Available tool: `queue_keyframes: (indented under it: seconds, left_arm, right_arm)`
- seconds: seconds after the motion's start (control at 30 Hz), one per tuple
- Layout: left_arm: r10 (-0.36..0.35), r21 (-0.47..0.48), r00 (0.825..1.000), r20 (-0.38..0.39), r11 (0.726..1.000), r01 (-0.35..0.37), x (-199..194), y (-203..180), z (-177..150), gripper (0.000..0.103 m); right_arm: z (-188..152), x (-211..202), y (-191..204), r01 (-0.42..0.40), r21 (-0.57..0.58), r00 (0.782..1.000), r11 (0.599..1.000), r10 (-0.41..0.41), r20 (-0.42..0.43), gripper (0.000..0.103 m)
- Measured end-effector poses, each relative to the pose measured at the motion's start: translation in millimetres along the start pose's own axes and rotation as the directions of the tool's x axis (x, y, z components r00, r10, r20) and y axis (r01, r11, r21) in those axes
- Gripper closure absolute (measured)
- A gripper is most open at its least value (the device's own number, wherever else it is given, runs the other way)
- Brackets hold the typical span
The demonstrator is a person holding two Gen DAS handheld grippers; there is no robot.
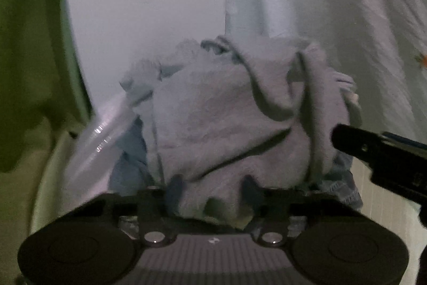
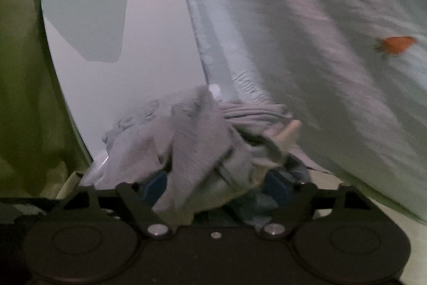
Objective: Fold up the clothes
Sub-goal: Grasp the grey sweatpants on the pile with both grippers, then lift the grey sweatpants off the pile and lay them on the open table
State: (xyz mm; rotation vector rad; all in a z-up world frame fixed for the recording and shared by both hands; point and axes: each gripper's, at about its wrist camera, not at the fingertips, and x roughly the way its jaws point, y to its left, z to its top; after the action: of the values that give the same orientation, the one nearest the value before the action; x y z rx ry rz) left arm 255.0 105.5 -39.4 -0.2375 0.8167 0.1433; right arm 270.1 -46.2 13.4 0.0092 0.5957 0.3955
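A heap of clothes lies in front of both grippers, topped by a crumpled grey garment (image 1: 226, 111) with blue denim (image 1: 130, 162) under it. In the left wrist view my left gripper (image 1: 212, 188) has its jaws narrowed on a bunched fold of the grey garment, which fills the gap. One of the right gripper's fingers (image 1: 373, 154) reaches in from the right beside the heap. In the right wrist view my right gripper (image 2: 217, 188) stands wide around the grey garment (image 2: 192, 140). Its blue pads (image 2: 157, 186) are apart from the cloth, and denim (image 2: 256, 202) shows below.
A white panel (image 2: 146, 71) rises behind the heap. A pale sheet with strawberry prints (image 2: 320, 44) hangs at the right. A green surface (image 1: 26, 58) fills the left. A small wooden peg (image 2: 289, 131) sticks out of the heap next to a ribbed cuff (image 2: 253, 108).
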Motion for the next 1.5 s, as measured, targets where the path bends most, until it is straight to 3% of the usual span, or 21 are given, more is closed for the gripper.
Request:
queue_keyframes:
  seconds: [0.03, 0.07, 0.1, 0.13, 0.4, 0.5, 0.63, 0.87, 0.93, 1.0, 1.1, 1.17, 1.2, 1.23, 1.27, 1.3, 1.33, 1.37, 1.4, 1.5]
  left_arm:
    - [-0.007, -0.024, 1.000, -0.015, 1.000, 0.006, 6.9, 2.3, 1.6, 0.084]
    - [-0.010, -0.052, 1.000, -0.024, 0.999, 0.009, 11.4, 4.5, 1.4, 0.088]
    - [-0.011, -0.072, 1.000, -0.027, 0.997, 0.009, 14.2, 5.9, 0.7, 0.089]
    - [-0.007, -0.074, 1.000, -0.018, 0.997, 0.006, 13.2, 5.3, -0.9, 0.093]
    - [0.012, -0.046, 0.991, 0.133, 0.999, -0.006, -45.8, -12.1, -6.6, 0.097]
    - [-0.016, -0.032, 0.979, 0.205, 0.999, 0.023, -80.9, -25.1, -5.5, 0.098]
    - [-0.072, 0.058, 0.955, 0.289, 0.997, 0.057, -130.0, -62.4, -15.5, 0.100]
    - [-0.207, 0.152, 0.939, 0.275, 0.974, 0.170, -172.5, -154.7, -55.9, 0.103]
    - [-0.329, 0.188, 0.917, 0.227, 0.938, 0.290, -187.7, -185.9, -80.8, 0.103]
    - [-0.384, 0.272, 0.904, 0.189, 0.905, 0.327, -201.7, -226.2, -108.6, 0.103]
    - [-0.399, 0.350, 0.907, 0.137, 0.876, 0.333, -207.8, -267.1, -143.3, 0.099]
    - [-0.387, 0.358, 0.916, 0.107, 0.874, 0.328, -205.6, -275.0, -157.0, 0.094]
    - [-0.364, 0.350, 0.926, 0.099, 0.884, 0.310, -202.7, -270.9, -160.1, 0.092]
    - [-0.333, 0.335, 0.938, 0.097, 0.898, 0.284, -198.8, -263.5, -160.9, 0.081]
    - [-0.301, 0.313, 0.948, 0.099, 0.914, 0.258, -194.3, -253.9, -159.6, 0.067]
    - [-0.269, 0.290, 0.958, 0.101, 0.929, 0.230, -189.8, -244.4, -158.2, 0.057]
    - [-0.237, 0.267, 0.966, 0.106, 0.942, 0.202, -185.5, -233.9, -155.8, 0.034]
    - [-0.207, 0.242, 0.971, 0.117, 0.955, 0.174, -181.6, -222.3, -151.7, 0.015]
    - [-0.179, 0.221, 0.976, 0.127, 0.964, 0.148, -177.7, -209.9, -147.1, 0.011]
    - [-0.107, 0.183, 0.983, 0.146, 0.980, 0.080, -166.6, -169.5, -131.3, 0.007]
  right_arm:
    - [1.2, 8.6, 2.5, 0.000, -0.006, 1.000, 1.000, 0.000, -0.009, 0.046]
    - [0.0, 15.1, 3.3, 0.002, -0.011, 1.000, 1.000, -0.002, -0.021, 0.056]
    - [-1.8, 21.1, 3.6, 0.004, -0.015, 0.999, 1.000, -0.005, -0.034, 0.083]
    - [-4.3, 19.8, 3.0, 0.011, -0.011, 1.000, 1.000, -0.012, -0.022, 0.102]
    - [-11.3, -45.2, -20.8, 0.087, 0.051, 0.984, 0.995, -0.093, 0.153, 0.103]
    - [-16.1, -84.9, -40.2, 0.159, 0.097, 0.958, 0.983, -0.177, 0.225, 0.103]
    - [-28.0, -142.3, -78.8, 0.227, 0.188, 0.923, 0.955, -0.273, 0.273, 0.103]
    - [-90.7, -226.0, -148.0, 0.270, 0.337, 0.917, 0.902, -0.348, 0.197, 0.103]
    - [-115.3, -246.5, -164.6, 0.300, 0.343, 0.919, 0.890, -0.366, 0.146, 0.103]
    - [-139.8, -264.1, -181.5, 0.331, 0.348, 0.921, 0.877, -0.381, 0.083, 0.103]
    - [-165.9, -283.0, -199.6, 0.360, 0.363, 0.920, 0.860, -0.392, 0.018, 0.102]
    - [-180.6, -294.3, -209.9, 0.374, 0.370, 0.918, 0.851, -0.395, -0.019, 0.097]
    - [-184.9, -298.9, -211.7, 0.382, 0.366, 0.916, 0.849, -0.400, -0.028, 0.086]
    - [-187.1, -301.4, -211.3, 0.386, 0.362, 0.915, 0.849, -0.403, -0.029, 0.066]
    - [-187.2, -301.0, -209.6, 0.386, 0.365, 0.913, 0.847, -0.406, -0.023, 0.056]
    - [-186.8, -300.1, -207.6, 0.385, 0.371, 0.912, 0.845, -0.409, -0.015, 0.038]
    - [-186.3, -299.2, -205.7, 0.385, 0.376, 0.911, 0.843, -0.412, -0.008, 0.022]
    - [-185.3, -296.0, -202.0, 0.380, 0.377, 0.911, 0.845, -0.412, 0.003, 0.016]
    - [-184.0, -292.3, -198.0, 0.375, 0.376, 0.912, 0.847, -0.410, 0.014, 0.008]
    - [-174.7, -273.1, -178.2, 0.343, 0.314, 0.925, 0.885, -0.377, 0.053, 0.000]
